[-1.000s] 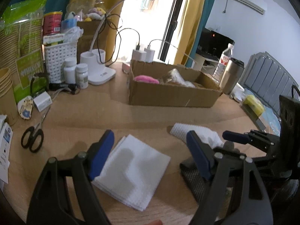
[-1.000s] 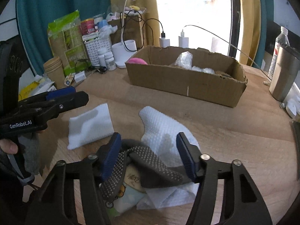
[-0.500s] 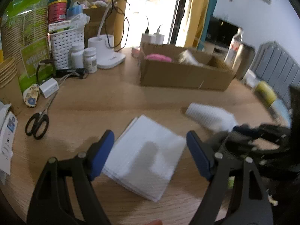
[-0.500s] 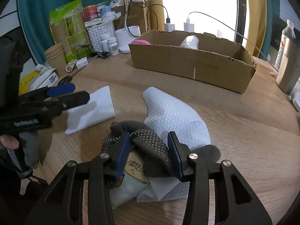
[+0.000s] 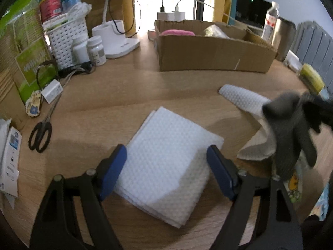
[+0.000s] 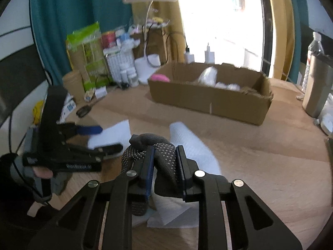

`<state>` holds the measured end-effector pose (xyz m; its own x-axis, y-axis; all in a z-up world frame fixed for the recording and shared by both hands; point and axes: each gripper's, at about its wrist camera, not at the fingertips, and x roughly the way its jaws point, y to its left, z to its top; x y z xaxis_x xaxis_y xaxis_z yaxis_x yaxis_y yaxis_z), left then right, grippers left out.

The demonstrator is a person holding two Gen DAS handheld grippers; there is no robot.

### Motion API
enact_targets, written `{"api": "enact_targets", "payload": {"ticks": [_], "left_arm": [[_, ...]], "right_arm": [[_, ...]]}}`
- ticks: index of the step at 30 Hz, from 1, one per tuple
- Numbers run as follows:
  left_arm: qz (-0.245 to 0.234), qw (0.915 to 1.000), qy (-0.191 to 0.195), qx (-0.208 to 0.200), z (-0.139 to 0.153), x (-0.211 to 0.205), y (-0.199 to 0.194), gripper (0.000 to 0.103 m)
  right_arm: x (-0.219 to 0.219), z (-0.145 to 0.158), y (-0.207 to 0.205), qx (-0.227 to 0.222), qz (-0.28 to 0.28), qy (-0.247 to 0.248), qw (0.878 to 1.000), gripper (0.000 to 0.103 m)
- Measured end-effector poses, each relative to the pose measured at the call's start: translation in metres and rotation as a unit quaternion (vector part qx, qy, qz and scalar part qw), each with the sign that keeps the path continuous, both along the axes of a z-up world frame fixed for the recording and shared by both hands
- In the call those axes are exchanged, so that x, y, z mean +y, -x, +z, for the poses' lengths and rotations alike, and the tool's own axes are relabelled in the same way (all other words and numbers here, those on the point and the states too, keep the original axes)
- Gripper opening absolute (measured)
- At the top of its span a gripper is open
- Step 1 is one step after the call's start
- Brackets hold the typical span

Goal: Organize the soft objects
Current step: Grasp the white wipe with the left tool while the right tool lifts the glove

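My right gripper point(image 6: 164, 160) is shut on a grey dotted glove point(image 6: 164, 156) and holds it above the table; the glove point(image 5: 291, 129) also hangs at the right of the left wrist view. Under it lies a crumpled white cloth point(image 6: 193, 148), which also shows in the left wrist view point(image 5: 245, 102). My left gripper point(image 5: 166, 170) is open, its fingers either side of a folded white cloth point(image 5: 170, 162) on the wooden table. The left gripper point(image 6: 93, 137) shows in the right wrist view over that cloth point(image 6: 114, 133). A cardboard box point(image 6: 210, 95) with a pink item point(image 5: 177, 32) stands behind.
Scissors point(image 5: 40, 135), pill bottles point(image 5: 96, 50), a white basket point(image 5: 66, 37), a lamp base point(image 5: 118, 41) and green packets point(image 5: 22, 48) crowd the left. A steel tumbler point(image 6: 318, 87) and a water bottle point(image 5: 270, 23) stand right of the box. A printed packet point(image 5: 293, 183) lies under the glove.
My right gripper closed on the grey glove and lifted it off the white cloth. My left gripper moved forward so the folded cloth lies between its fingers.
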<state>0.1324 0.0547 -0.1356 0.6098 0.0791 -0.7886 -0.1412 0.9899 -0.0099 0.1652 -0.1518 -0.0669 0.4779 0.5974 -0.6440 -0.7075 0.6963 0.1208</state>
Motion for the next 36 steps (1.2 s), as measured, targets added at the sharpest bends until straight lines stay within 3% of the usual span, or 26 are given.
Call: {"api": "enact_targets", "payload": {"ticks": [3, 10, 12, 15, 21, 36], "left_arm": [[-0.004, 1.0000, 0.002, -0.002, 0.000, 0.000, 0.001, 0.076], [-0.041, 0.9990, -0.003, -0.017, 0.004, -0.017, 0.002, 0.026], [-0.047, 0.9988, 0.000, -0.018, 0.005, -0.021, 0.002, 0.019], [-0.062, 0.9973, 0.029, -0.025, 0.010, -0.024, 0.004, 0.017], [-0.088, 0.9925, 0.051, -0.068, 0.031, -0.035, 0.007, 0.017], [-0.107, 0.9854, 0.062, -0.117, 0.072, -0.042, -0.009, 0.017]], "right_arm": [[-0.008, 0.008, -0.004, -0.010, -0.009, -0.019, 1.000, 0.022], [-0.031, 0.026, -0.017, -0.047, -0.049, -0.014, 0.998, 0.022], [-0.037, 0.028, -0.020, -0.053, -0.058, -0.013, 0.997, 0.022], [-0.047, 0.031, -0.027, -0.057, -0.073, -0.012, 0.996, 0.022], [-0.061, 0.030, -0.031, -0.056, -0.091, -0.013, 0.994, 0.022], [-0.069, 0.039, -0.046, -0.062, -0.094, -0.027, 0.993, 0.022]]}}
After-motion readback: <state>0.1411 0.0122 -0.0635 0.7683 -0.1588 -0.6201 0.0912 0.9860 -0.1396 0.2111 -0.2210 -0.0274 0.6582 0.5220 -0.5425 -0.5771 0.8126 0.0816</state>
